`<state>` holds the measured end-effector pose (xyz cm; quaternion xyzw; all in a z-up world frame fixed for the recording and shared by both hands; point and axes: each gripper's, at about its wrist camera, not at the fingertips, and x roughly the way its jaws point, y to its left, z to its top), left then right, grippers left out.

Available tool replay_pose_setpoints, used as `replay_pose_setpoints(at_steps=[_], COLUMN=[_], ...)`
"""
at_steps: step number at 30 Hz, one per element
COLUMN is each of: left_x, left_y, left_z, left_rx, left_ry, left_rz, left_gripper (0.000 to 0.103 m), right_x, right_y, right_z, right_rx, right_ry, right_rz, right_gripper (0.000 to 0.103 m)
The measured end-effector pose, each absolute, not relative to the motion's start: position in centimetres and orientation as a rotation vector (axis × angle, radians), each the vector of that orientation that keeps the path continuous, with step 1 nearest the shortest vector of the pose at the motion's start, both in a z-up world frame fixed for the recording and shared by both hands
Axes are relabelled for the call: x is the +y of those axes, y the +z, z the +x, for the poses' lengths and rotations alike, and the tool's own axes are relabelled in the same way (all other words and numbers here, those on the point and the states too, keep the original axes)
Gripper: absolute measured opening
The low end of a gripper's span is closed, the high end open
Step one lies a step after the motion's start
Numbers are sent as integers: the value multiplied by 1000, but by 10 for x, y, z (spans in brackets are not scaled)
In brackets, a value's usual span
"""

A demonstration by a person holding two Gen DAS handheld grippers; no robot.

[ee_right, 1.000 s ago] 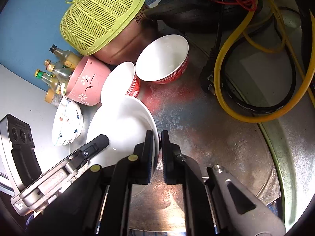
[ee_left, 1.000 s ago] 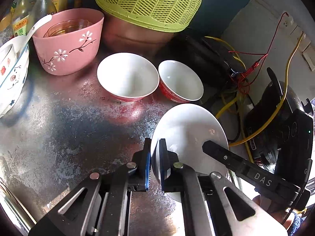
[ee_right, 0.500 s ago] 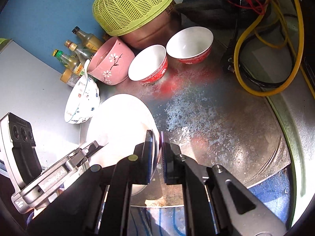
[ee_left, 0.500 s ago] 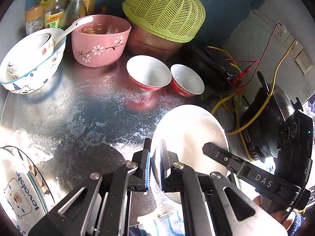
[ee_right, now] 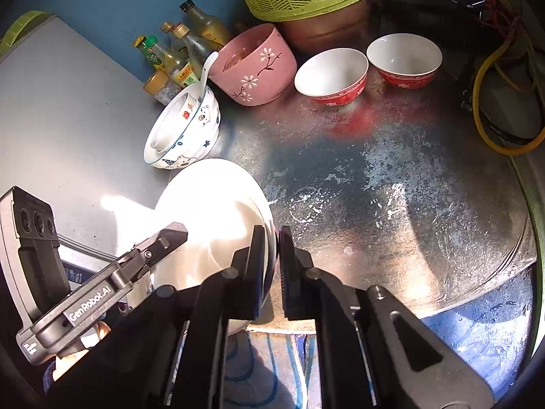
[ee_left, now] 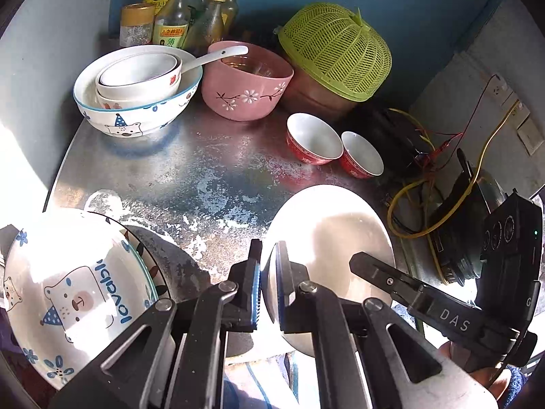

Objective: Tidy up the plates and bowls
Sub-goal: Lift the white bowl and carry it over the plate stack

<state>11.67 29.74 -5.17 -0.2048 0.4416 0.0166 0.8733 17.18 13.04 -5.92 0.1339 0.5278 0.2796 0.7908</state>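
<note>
Bear plates point(ee_left: 68, 293) left of held white plate point(ee_left: 337, 235), red bowls point(ee_left: 315, 141) beyond

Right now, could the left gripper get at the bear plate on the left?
Probably not yet. The left gripper is shut on the white plate's rim, as is the right gripper, so it is occupied. The bear plate lies close beside it, uncovered.

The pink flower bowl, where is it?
In the left wrist view the pink flower bowl sits at the back of the metal table, between the bear bowl stack on its left and the green basket on its right.
</note>
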Motion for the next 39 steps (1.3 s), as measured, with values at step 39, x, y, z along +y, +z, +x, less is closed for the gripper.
replay_pose_setpoints(at_steps=[39], left_x=[438], left_y=[-94], left_z=[2], left_rx=[930], left_ry=[313], left_rz=[-614], left_gripper=[5], right_x=[305], right_y=[-102], right_z=[107], right_rx=[1291], right_ry=[834], right_rz=[-10], right_gripper=[9])
